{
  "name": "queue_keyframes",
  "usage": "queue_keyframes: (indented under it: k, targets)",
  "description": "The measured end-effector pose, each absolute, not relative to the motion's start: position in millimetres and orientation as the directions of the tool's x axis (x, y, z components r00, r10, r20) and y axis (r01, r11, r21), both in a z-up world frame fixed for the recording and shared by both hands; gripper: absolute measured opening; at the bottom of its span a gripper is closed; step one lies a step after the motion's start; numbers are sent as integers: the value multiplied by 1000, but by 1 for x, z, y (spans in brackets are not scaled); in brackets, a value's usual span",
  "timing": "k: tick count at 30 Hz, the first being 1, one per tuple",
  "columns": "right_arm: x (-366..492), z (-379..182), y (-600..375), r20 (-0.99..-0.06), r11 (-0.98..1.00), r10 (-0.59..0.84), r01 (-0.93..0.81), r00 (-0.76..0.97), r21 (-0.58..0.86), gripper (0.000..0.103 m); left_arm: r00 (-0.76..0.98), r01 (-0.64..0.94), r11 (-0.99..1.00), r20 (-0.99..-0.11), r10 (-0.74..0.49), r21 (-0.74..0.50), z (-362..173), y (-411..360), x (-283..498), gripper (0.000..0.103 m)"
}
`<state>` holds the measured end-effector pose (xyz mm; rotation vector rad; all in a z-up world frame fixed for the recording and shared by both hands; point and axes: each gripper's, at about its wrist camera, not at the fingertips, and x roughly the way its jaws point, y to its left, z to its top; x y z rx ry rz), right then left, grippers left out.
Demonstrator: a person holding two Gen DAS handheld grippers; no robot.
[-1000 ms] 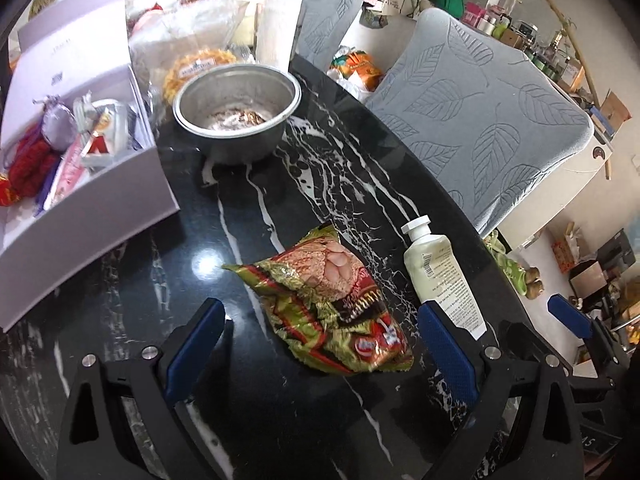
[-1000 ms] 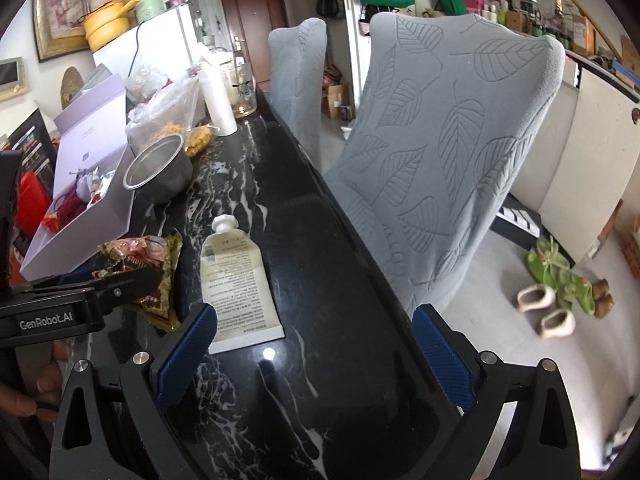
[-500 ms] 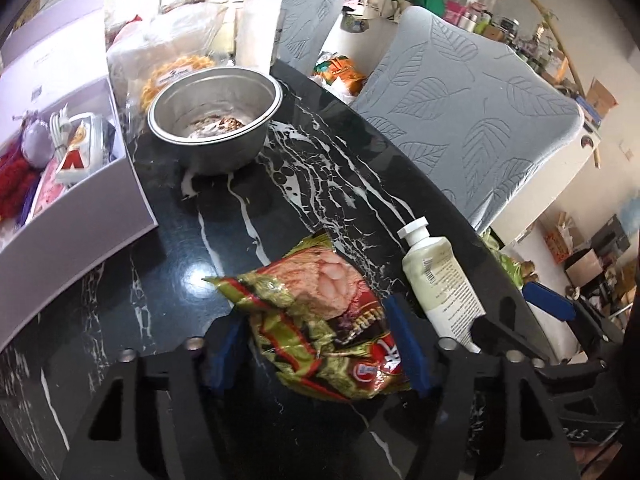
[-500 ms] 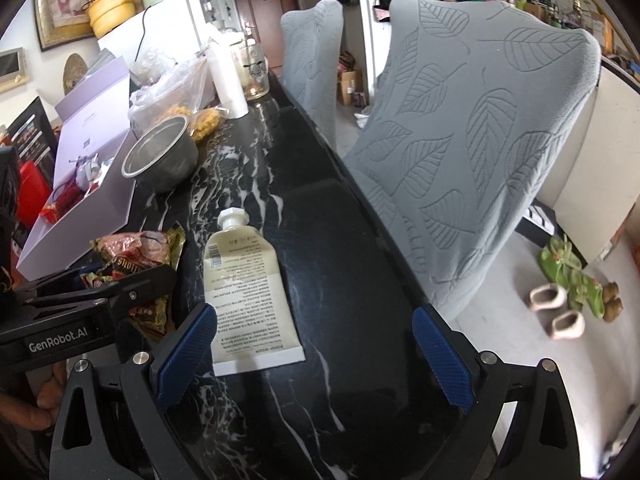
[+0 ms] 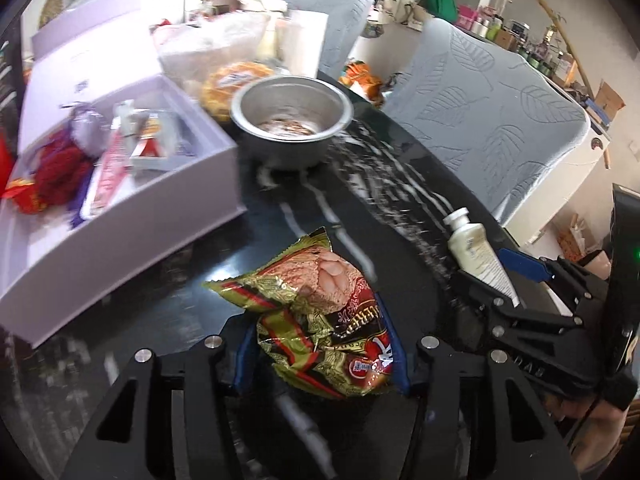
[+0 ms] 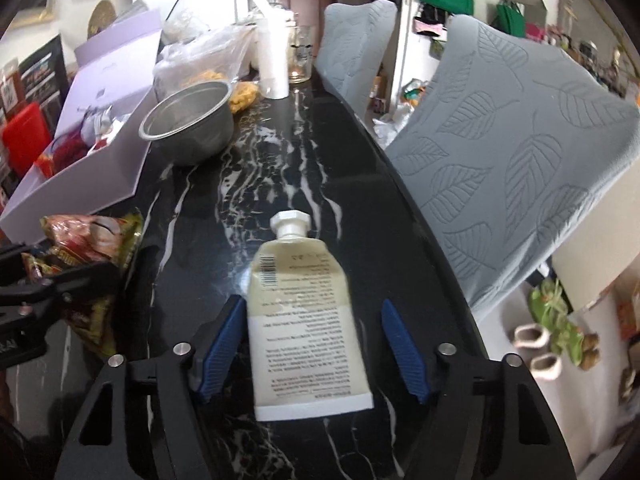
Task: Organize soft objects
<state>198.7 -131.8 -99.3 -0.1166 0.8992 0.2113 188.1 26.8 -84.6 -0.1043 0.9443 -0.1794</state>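
A crumpled green-and-red snack bag (image 5: 320, 312) lies on the black marble table (image 5: 360, 208). My left gripper (image 5: 320, 344) is shut on its near end, blue pads pressing both sides. The bag also shows in the right wrist view (image 6: 88, 252). A cream squeeze tube (image 6: 300, 312) with a white cap lies flat on the table. My right gripper (image 6: 314, 344) is open and straddles the tube's lower half, the left pad close to it, the right pad apart. The tube also shows in the left wrist view (image 5: 476, 252).
A white open box (image 5: 120, 184) with soft items stands at the left. A steel bowl (image 5: 292, 120) sits behind the bag. Plastic bags, a paper roll (image 6: 274, 64) and a glass jar stand at the far end. Grey covered chairs (image 6: 520, 152) line the table's right edge.
My left gripper moved forward and closed on the snack bag. My right gripper moved left and forward, so that the tube now lies between its fingers, and it has narrowed.
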Motion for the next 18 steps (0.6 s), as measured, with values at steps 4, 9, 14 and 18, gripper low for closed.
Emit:
queue_keyframes:
  k: [4,9,14,18]
  targets:
    - [199,-99,-124,-788,969,141,-248,599,-15,52,590,78,985,-789,-171,-154,-81,46,177,52]
    - [194,-97,-121,-776,968,189,-248,602,43,49,609,45,985,-777,-158,-165,-80,62,162,52]
    - [175,-94,-107,-764,964,182,-264,619,15,49,619,19,985,-771,-146,-172,-81,75,148,52]
    - [160,-87,-96,-745,956,219,-290,630,37,49,627,-6,982,-765,-144,-190,-83,88,136,52]
